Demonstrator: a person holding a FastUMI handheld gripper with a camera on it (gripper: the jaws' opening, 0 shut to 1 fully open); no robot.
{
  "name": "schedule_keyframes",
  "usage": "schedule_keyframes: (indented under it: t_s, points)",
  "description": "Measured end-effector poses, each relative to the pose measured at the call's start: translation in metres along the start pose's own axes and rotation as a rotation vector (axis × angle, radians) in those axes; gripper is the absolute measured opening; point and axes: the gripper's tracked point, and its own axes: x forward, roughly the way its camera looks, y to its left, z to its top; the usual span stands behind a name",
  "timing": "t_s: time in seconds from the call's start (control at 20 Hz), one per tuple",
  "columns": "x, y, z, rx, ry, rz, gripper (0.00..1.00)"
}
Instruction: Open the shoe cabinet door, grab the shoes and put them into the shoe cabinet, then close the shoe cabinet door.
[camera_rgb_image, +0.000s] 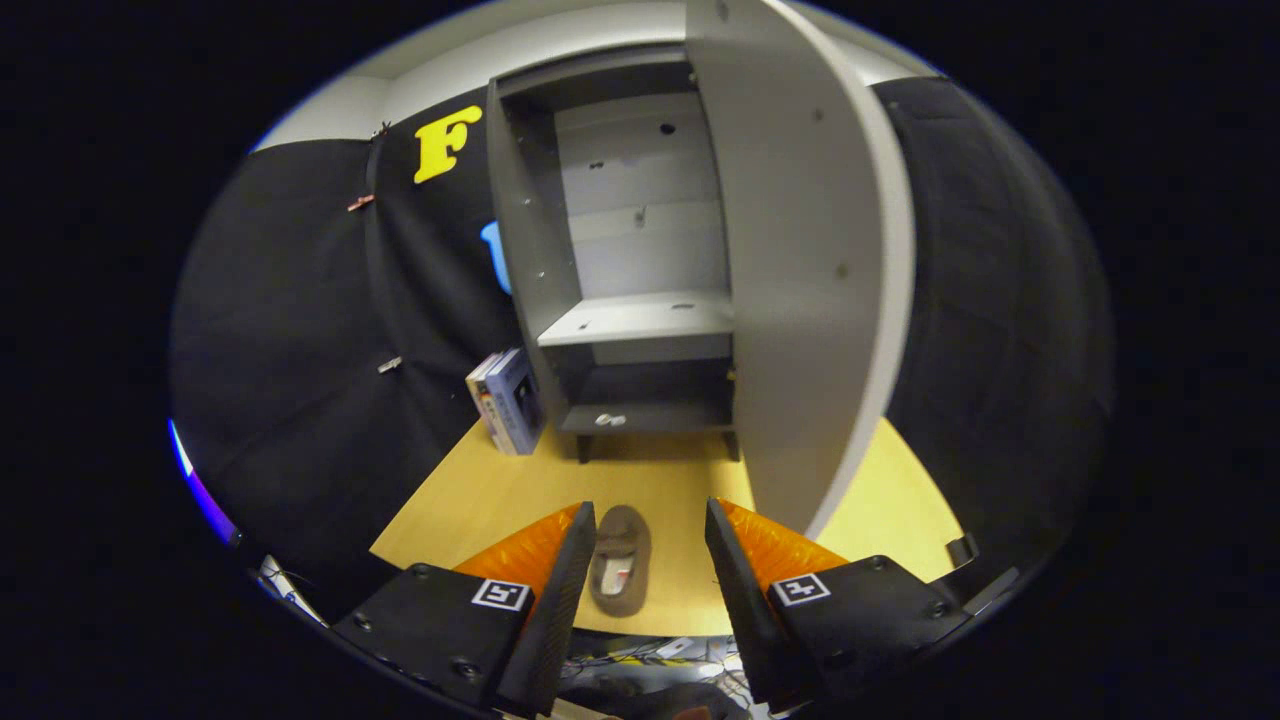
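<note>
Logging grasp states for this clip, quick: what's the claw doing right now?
Claw: open, holding nothing; the brown slipper lies on the floor between its fingers, close to the left one, contact unclear.

Desk (480, 500), light wood: shoe cabinet (620, 270) stands at far edge, door open. Boxes (507, 400) lean by its left side. Slipper (620, 560) lies near front edge, between open tool (650, 545) fingers.

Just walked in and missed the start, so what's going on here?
A person holds a claw open over a brown slipper that lies on the wooden floor between its fingers, closer to the left one. Beyond it, the grey shoe cabinet stands with its door swung open. The slipper is not yet gripped.
</note>
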Motion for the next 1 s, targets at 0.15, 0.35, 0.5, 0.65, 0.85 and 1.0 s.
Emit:
schedule_keyframes:
  t_s: [0.15,0.35,0.5,0.65,0.85,1.0]
  points:
    - [0.042,0.024,-0.048,-0.018,0.083,0.034,0.88]
    - [0.096,0.053,-0.111,0.011,0.195,0.085,0.97]
    - [0.132,0.064,-0.151,0.035,0.266,0.087,0.97]
    - [0.168,0.062,-0.179,0.042,0.299,0.067,0.97]
    - [0.209,0.053,-0.213,0.080,0.337,0.037,0.97]
    - [0.240,0.050,-0.225,0.105,0.329,0.007,0.83]
